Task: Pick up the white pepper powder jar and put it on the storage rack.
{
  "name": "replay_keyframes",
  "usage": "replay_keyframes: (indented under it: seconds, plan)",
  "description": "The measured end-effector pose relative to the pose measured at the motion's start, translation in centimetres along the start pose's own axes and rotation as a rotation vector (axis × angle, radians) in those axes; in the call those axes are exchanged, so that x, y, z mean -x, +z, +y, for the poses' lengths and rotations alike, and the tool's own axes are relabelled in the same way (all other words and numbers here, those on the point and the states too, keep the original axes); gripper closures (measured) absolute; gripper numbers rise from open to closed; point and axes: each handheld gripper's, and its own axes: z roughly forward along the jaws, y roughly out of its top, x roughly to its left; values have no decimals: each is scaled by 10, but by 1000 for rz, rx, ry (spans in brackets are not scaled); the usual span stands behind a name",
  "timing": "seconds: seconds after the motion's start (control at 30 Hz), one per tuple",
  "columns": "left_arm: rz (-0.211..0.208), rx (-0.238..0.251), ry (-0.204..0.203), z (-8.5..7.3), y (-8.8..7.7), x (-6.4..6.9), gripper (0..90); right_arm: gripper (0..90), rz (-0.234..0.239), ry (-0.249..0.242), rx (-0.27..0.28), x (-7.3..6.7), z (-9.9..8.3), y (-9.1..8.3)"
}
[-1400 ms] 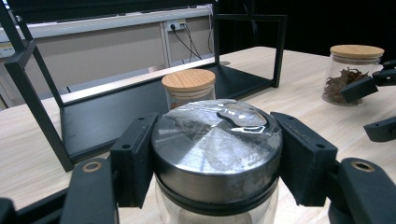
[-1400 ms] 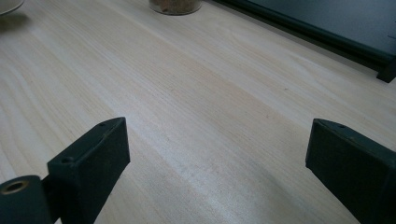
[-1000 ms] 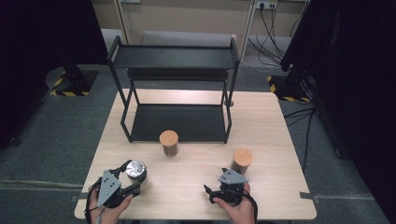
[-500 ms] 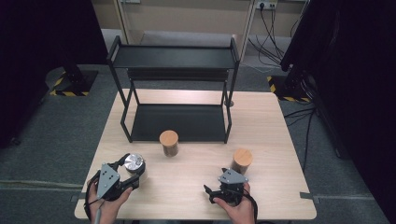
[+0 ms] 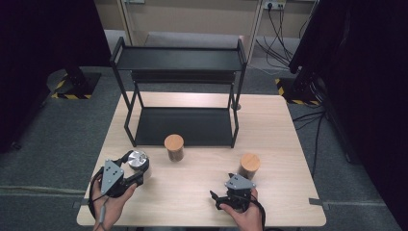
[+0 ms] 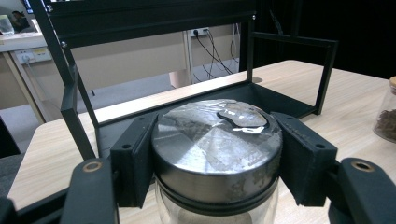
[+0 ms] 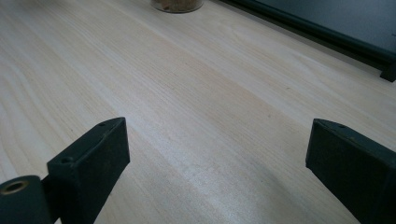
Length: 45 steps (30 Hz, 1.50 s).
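Observation:
A glass jar with a metal lid [image 6: 217, 149] sits between the jaws of my left gripper [image 6: 217, 161], whose pads press on the lid's sides. From above, that jar [image 5: 138, 160] and the left gripper [image 5: 135, 169] are at the table's front left, just in front of the black two-level rack [image 5: 180, 126]. A wooden-lidded jar [image 5: 173, 147] stands before the rack's lower shelf. Another wooden-lidded jar [image 5: 249, 165] stands right of it, just beyond my right gripper [image 5: 221, 198]. The right gripper [image 7: 217, 158] stands open low over bare tabletop.
The wooden table's front edge [image 5: 192, 224] lies just under both hands. The rack's lower shelf [image 6: 116, 135] is close behind the held jar, and its corner post [image 6: 327, 74] rises at the right. Cables [image 5: 281, 29] trail over the floor behind the table.
My left gripper has moved away from the front edge toward the rack, carrying the metal-lidded jar slightly upward. The right gripper has stayed put.

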Motion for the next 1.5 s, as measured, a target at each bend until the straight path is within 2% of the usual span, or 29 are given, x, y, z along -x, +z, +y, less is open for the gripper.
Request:
replay_keyframes:
  seconds: [0.63, 1.17, 1.5]
  plan:
    - [28, 13, -3, 13, 19, -4, 349, 65, 1, -2, -2, 0, 0, 0]
    - [45, 0, -6, 22, 37, -9, 348, 64, 0, -7, -2, -1, 0, 0]
    - [61, -22, -10, 20, 48, -14, 349, 65, 3, -4, -2, 0, 0, 0]
